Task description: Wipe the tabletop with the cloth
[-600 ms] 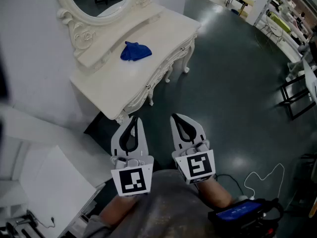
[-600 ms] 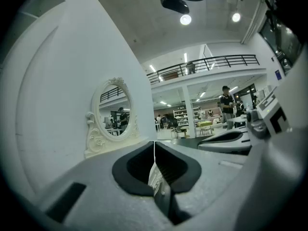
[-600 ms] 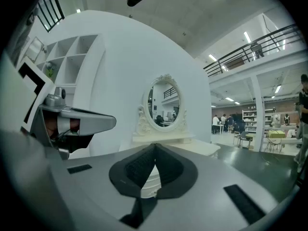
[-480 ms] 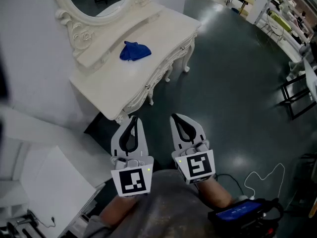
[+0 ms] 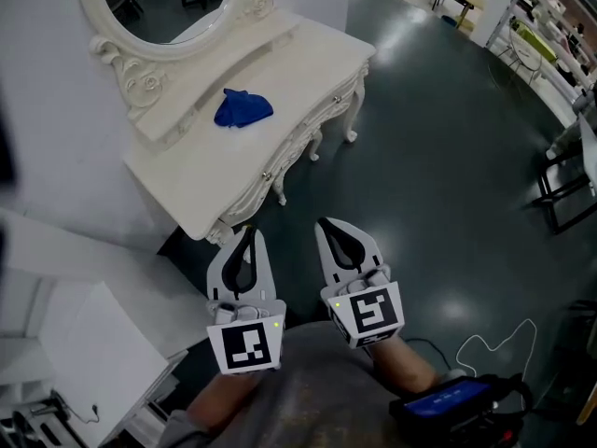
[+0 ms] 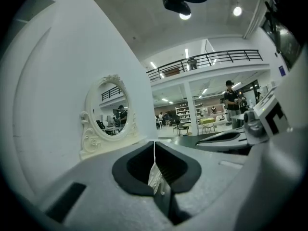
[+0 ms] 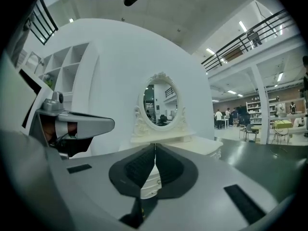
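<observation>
The blue cloth (image 5: pixel 242 108) lies crumpled in a loose heap on the white desk (image 5: pixel 219 171), towards its back edge below the oval mirror (image 5: pixel 159 7), at about eleven o'clock from both claws and well apart from them. It looks soft, light and limp, so it should bunch and drape when lifted. A pinch on the raised fold at the top of the heap seems the surest hold, and it will need pressing flat to wipe well. The left claw (image 5: pixel 246 236) has its jaws fully together with nothing between them. The right claw (image 5: pixel 338 227), just beside it at three o'clock, is likewise closed and empty. Both hang over the dark floor (image 5: pixel 438 175), short of the desk's front edge.
</observation>
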`<state>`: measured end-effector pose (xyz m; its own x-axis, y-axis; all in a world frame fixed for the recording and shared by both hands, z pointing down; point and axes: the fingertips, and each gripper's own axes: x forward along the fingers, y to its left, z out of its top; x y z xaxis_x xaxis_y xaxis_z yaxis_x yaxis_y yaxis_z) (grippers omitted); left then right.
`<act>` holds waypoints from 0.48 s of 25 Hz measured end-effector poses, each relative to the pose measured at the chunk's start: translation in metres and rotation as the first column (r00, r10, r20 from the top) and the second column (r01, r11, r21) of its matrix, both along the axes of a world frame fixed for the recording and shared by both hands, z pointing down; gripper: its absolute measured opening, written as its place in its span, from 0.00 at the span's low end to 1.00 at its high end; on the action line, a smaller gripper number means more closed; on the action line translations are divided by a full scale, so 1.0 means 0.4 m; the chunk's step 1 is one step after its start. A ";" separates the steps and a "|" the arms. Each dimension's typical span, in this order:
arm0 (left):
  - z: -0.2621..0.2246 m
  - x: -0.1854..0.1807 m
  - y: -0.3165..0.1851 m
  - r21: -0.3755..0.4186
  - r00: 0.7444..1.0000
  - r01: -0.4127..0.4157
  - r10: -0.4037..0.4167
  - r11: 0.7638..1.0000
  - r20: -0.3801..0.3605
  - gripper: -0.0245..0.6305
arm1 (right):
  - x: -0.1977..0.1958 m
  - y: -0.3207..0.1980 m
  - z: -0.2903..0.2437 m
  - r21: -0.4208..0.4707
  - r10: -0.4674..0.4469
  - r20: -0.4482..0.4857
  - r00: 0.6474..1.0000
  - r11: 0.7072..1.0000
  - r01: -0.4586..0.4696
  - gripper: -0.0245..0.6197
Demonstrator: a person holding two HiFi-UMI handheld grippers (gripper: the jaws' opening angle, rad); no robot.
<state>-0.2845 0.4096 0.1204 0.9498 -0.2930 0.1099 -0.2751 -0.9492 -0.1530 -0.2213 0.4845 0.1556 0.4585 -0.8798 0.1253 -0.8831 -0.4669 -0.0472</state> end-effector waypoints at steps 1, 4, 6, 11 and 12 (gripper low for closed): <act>-0.003 0.016 0.010 0.001 1.000 0.004 -0.004 1.000 -0.002 0.07 | 0.018 0.008 -0.003 0.000 -0.008 -0.005 1.000 1.000 0.008 0.06; -0.008 0.056 0.031 -0.001 1.000 0.027 -0.027 1.000 -0.011 0.07 | 0.067 0.028 -0.014 0.008 -0.028 -0.020 0.999 1.000 0.029 0.06; -0.007 0.077 0.047 0.000 0.999 0.039 -0.039 0.999 -0.011 0.07 | 0.097 0.044 -0.014 0.012 -0.037 -0.024 0.999 0.999 0.037 0.06; 0.010 0.131 0.063 0.004 0.999 0.050 -0.050 0.999 0.008 0.07 | 0.159 0.054 0.004 0.011 -0.051 -0.007 0.999 0.999 0.051 0.06; 0.010 0.140 0.058 0.005 0.998 0.054 -0.054 0.999 0.009 0.07 | 0.168 0.050 0.005 0.013 -0.055 -0.004 0.998 0.998 0.055 0.06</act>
<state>-0.2286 0.4328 0.1243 0.9314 -0.3447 0.1171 -0.3248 -0.9321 -0.1604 -0.1540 0.5045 0.1578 0.4094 -0.9055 0.1116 -0.9077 -0.4166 -0.0500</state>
